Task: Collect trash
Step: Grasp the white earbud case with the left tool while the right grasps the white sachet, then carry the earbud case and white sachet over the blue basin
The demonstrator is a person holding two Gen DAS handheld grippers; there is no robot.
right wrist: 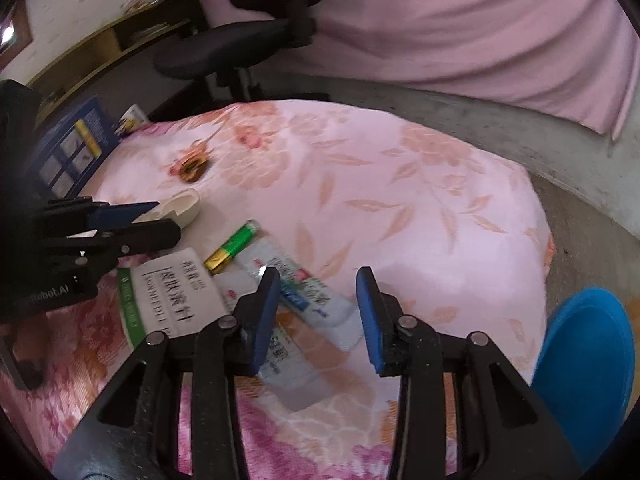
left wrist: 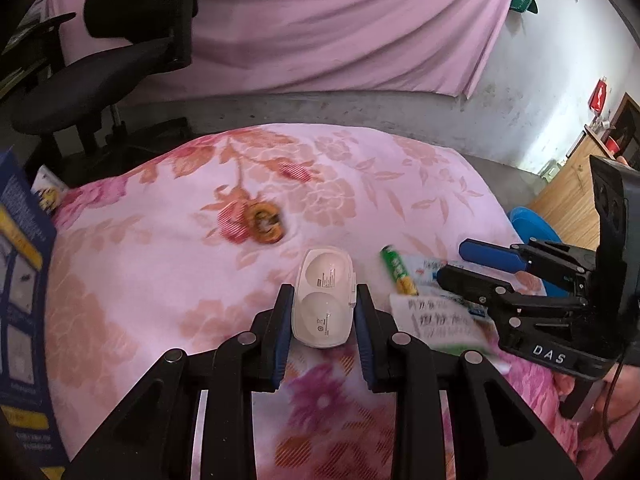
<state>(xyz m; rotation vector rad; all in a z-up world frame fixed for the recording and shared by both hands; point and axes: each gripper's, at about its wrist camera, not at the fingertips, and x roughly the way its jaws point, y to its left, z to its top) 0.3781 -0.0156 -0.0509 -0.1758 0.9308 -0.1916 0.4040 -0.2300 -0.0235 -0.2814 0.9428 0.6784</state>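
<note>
Floral pink bedding point(left wrist: 160, 264) carries the litter: the left gripper point(left wrist: 323, 304) brackets a white plastic case point(left wrist: 324, 300), pads touching it (grip unconfirmed), ready to lift. At its 3 o'clock, the right gripper point(right wrist: 318, 280) gapes empty over a crumpled wrapper point(right wrist: 308, 300), beside a green battery point(right wrist: 236, 246).

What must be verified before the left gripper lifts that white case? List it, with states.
1. White case between the left gripper pads: ok.
2. Pads gripping firmly: cannot tell.
3. Green battery apart from the case: ok.
4. Right gripper open, holding nothing: ok.
5. Right gripper clear of the left: ok.
6. Blue bin reachable at the table's right: cannot tell.
</note>
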